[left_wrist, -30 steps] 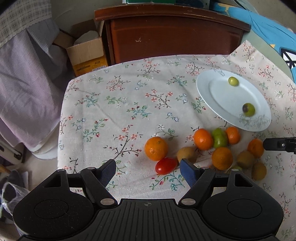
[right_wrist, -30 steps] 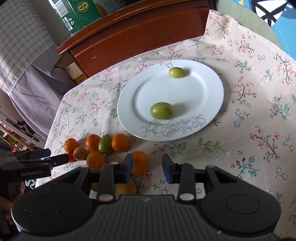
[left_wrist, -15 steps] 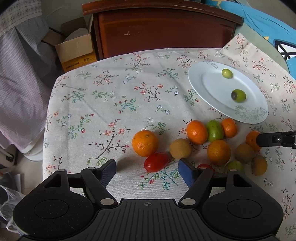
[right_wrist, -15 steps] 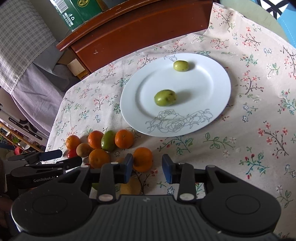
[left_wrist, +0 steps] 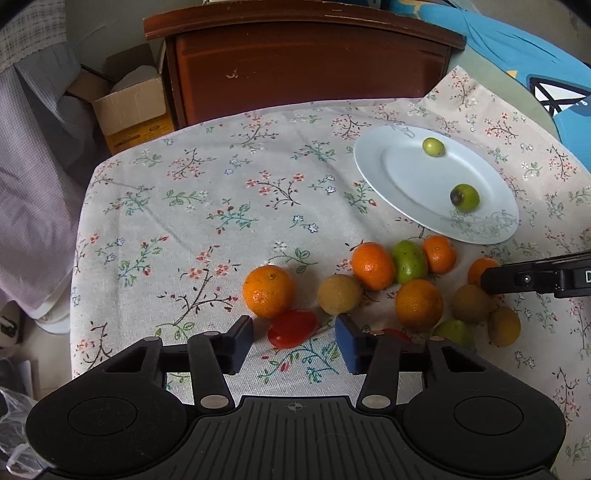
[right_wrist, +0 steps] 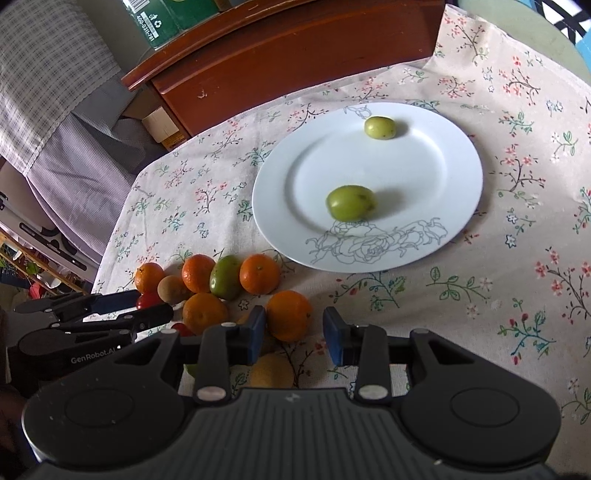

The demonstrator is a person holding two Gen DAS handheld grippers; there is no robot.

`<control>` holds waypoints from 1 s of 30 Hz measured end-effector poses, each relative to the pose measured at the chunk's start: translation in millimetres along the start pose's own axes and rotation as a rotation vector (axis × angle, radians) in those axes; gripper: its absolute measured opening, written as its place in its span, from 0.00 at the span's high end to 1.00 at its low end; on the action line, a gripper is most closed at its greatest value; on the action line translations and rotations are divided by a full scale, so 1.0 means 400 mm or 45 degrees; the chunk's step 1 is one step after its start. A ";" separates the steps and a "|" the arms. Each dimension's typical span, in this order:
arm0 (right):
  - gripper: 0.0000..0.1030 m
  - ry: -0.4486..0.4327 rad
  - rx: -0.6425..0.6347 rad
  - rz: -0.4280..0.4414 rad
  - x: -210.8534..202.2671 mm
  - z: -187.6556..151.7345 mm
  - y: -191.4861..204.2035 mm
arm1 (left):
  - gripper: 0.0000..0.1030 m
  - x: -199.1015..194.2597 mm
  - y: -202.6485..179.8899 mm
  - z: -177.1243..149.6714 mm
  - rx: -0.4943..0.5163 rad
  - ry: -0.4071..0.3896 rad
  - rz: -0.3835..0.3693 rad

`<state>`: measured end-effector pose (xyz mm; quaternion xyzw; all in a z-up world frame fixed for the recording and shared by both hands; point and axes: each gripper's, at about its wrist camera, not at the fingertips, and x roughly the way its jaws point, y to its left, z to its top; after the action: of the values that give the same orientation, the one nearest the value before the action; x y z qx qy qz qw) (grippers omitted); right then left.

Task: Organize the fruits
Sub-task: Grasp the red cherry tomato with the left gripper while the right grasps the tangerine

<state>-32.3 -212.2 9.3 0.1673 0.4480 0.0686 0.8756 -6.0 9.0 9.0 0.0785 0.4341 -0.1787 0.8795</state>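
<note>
Fruits lie in a loose cluster on the flowered tablecloth [left_wrist: 207, 206], just beside the near rim of the white plate [right_wrist: 436, 177], which serves as the landmark. That plate, printed with a line-drawn rose on its near edge, holds two green fruits: a larger one [right_wrist: 350, 203] near the rose and a smaller one [right_wrist: 379, 127] toward the far rim. Behind the plate stands a dark wooden cabinet [left_wrist: 306, 62]; to the cabinet's left, an open cardboard box [left_wrist: 129, 107]. A green carton [right_wrist: 166, 14] on top of the cabinet bears a recycling mark and digits too small to be sure of.

Nearest the plate sit oranges, a green fruit [left_wrist: 409, 260] between two of them, and brown kiwis. Farthest from it, a red tomato [left_wrist: 292, 328] lies below a lone orange [left_wrist: 269, 291].

Left gripper [left_wrist: 293, 341], marked "GenRobot.AI", has its jaws closing around the tomato, its pads not yet touching. Right gripper [right_wrist: 293, 334] stands narrowly parted, with an orange [right_wrist: 289, 314] just ahead of its fingertips, apparently ungripped.
</note>
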 end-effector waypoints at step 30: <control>0.75 -0.032 -0.013 0.019 -0.010 0.007 0.011 | 0.75 -0.043 -0.006 0.014 -0.042 -0.041 -0.011</control>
<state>-32.2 -209.7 15.6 0.1670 0.4355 0.0754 0.8814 -12.3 9.5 26.1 0.0592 0.4232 -0.1767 0.8867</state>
